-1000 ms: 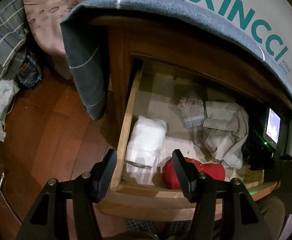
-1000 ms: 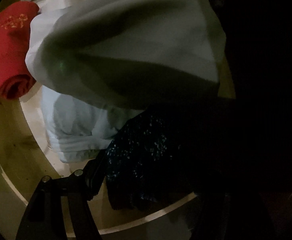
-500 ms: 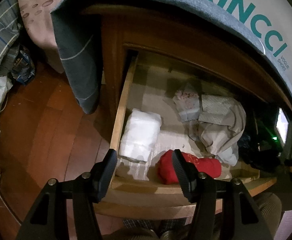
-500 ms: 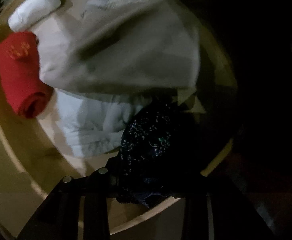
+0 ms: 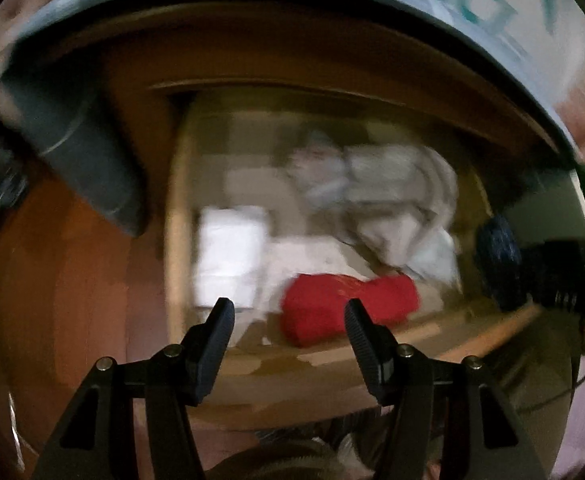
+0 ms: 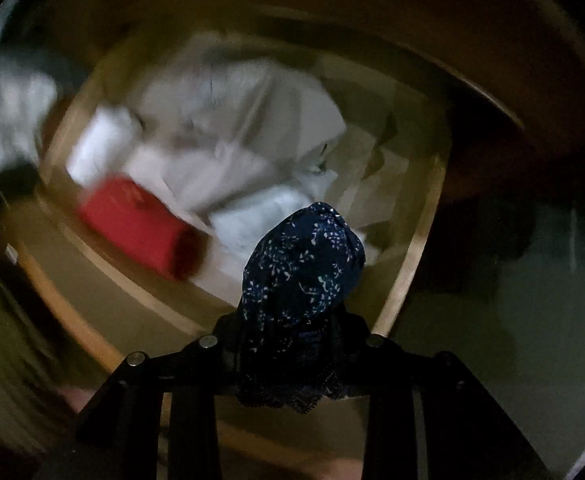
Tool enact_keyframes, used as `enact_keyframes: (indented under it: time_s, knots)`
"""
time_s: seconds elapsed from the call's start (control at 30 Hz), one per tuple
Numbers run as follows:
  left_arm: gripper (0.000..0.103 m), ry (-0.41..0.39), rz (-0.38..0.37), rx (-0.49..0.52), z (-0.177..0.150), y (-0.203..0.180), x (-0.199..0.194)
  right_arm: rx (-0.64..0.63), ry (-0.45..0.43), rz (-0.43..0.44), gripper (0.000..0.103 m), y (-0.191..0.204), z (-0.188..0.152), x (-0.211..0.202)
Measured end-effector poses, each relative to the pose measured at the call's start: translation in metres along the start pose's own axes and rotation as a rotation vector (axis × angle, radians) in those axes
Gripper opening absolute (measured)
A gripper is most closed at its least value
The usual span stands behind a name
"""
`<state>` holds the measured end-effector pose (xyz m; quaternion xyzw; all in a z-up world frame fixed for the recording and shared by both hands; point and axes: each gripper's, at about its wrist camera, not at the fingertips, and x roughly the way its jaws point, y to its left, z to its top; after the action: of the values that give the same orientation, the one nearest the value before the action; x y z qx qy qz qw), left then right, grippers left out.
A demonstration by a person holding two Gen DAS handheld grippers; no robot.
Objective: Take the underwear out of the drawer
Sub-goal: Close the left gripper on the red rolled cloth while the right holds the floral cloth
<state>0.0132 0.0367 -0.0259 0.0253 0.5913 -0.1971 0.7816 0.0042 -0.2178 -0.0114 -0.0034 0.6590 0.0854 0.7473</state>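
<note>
A wooden drawer (image 5: pixel 432 336) stands pulled out, with clothes in it. In the right wrist view, my right gripper (image 6: pixel 292 322) is shut on dark blue underwear (image 6: pixel 304 264) with small white flowers. The bunch hangs above the drawer's front right corner (image 6: pixel 412 264), clear of the other clothes. The left wrist view shows the same dark bundle (image 5: pixel 496 246) at the drawer's right end. My left gripper (image 5: pixel 289 308) hovers open and holds nothing, above the front rail and a red roll (image 5: pixel 348 304). Both views are motion-blurred.
Inside the drawer lie a white folded piece (image 5: pixel 228 256) and a beige and pale pile (image 5: pixel 396 200). A grey-blue cloth (image 5: pixel 72 148) hangs over the cabinet's left side. Above it sits a white box with teal letters (image 5: pixel 488 4). Wooden floor (image 5: pixel 52 300) lies at left.
The right gripper shut on the dark blue underwear, rose with it out of the drawer and rolled. The left gripper shifted and rolled slightly, staying open.
</note>
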Motion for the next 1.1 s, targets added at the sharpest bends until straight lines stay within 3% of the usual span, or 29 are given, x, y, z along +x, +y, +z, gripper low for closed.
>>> enact_keyframes:
  time_s: [0.17,0.33,0.37,0.5,0.77,1.1]
  knots:
    - [0.059,0.134,-0.010,0.253,0.011,-0.031,0.021,0.140,-0.090,0.068,0.030,-0.004,-0.023,-0.013]
    - [0.067,0.257,-0.070,0.344,0.024,-0.045,0.042,0.259,-0.136,0.136,0.031,-0.008,-0.029,0.007]
    - [0.068,0.285,-0.075,0.357,0.028,-0.047,0.048,0.278,-0.131,0.152,0.031,-0.014,-0.024,0.023]
    - [0.070,0.380,-0.100,0.368,0.040,-0.054,0.070,0.319,-0.170,0.182,0.031,-0.020,-0.024,0.025]
    - [0.071,0.521,-0.145,0.353,0.051,-0.060,0.107,0.309,-0.186,0.145,0.031,-0.017,-0.024,0.025]
    - [0.082,0.611,-0.044,0.424,0.044,-0.075,0.147,0.301,-0.176,0.161,0.031,-0.016,-0.022,0.026]
